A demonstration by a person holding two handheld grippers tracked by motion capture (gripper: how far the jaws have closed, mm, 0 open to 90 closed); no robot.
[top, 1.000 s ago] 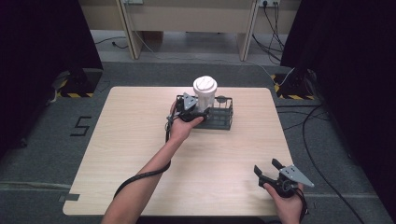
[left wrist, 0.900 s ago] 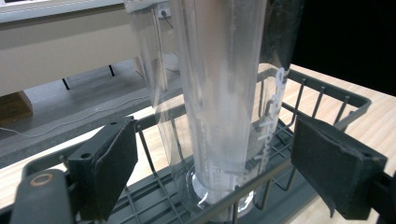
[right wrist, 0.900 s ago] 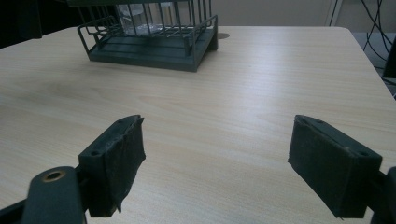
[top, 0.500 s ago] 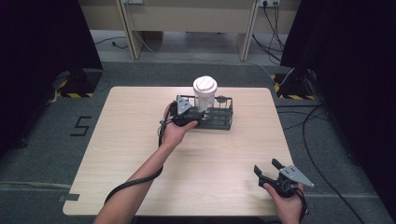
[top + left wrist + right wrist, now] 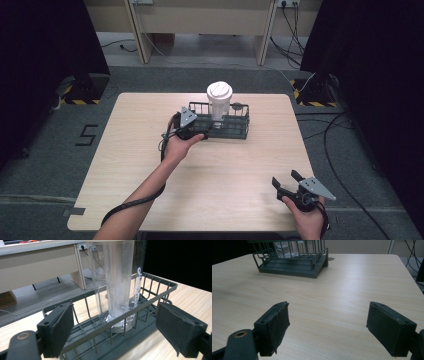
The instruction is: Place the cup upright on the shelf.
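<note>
Two grippers sit over a smooth wooden table (image 5: 125, 165). On the left, the left gripper (image 5: 115, 332) has its soft black pads spread wide at a dark wire basket (image 5: 235, 127). A tall clear cup (image 5: 219, 102) with a round white lid stands inside. At the near right edge, the right gripper (image 5: 286, 181) gapes wide over bare wood.

The right gripper (image 5: 328, 326) hangs just above the pale wooden surface (image 5: 352, 287), its two black jaws spread wide with bare wood between them. Well beyond, near the far edge, stands a dark wire basket (image 5: 292, 258) on a solid base. A clear container (image 5: 284, 246) stands inside it, seen through the bars; its top is cut off.
</note>
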